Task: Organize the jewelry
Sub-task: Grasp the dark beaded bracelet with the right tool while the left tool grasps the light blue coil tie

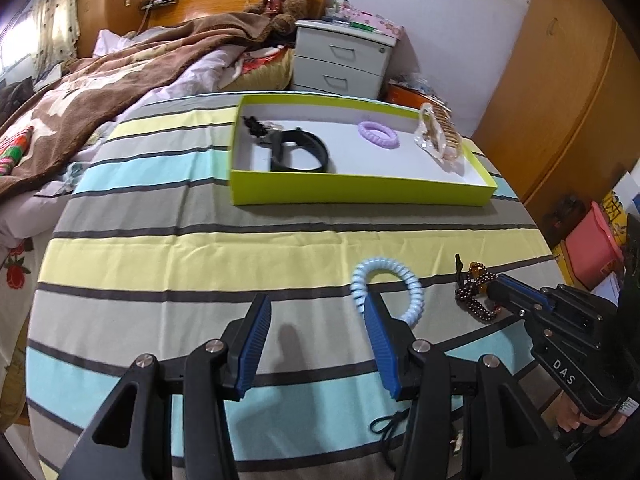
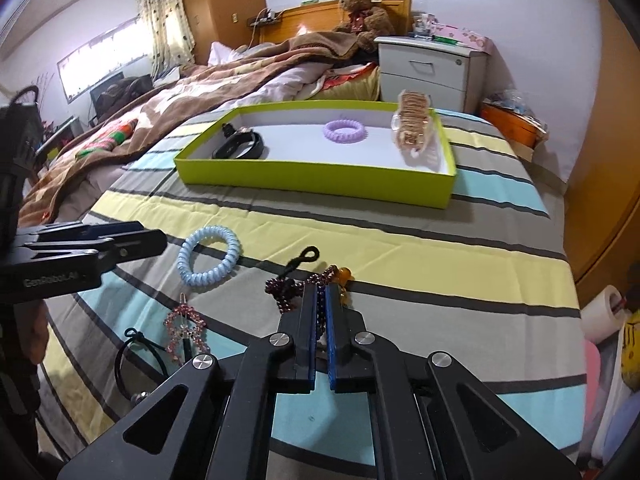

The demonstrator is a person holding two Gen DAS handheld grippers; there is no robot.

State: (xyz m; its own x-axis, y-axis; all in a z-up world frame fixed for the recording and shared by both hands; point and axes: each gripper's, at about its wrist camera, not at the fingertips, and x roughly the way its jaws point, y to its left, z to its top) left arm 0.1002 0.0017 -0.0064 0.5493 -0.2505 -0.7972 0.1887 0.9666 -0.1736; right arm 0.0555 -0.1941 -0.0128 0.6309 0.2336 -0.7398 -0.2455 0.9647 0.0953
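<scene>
A lime-green tray sits on the striped cloth and holds a black band, a purple coil ring and a bagged gold bracelet. My right gripper is shut on a dark beaded bracelet lying on the cloth. My left gripper is open and empty, its right finger at the light-blue coil hair tie.
A pink beaded hair clip and a black elastic tie lie on the cloth at the near left. A bed with a brown blanket is to the left, a white nightstand behind, wardrobes at right.
</scene>
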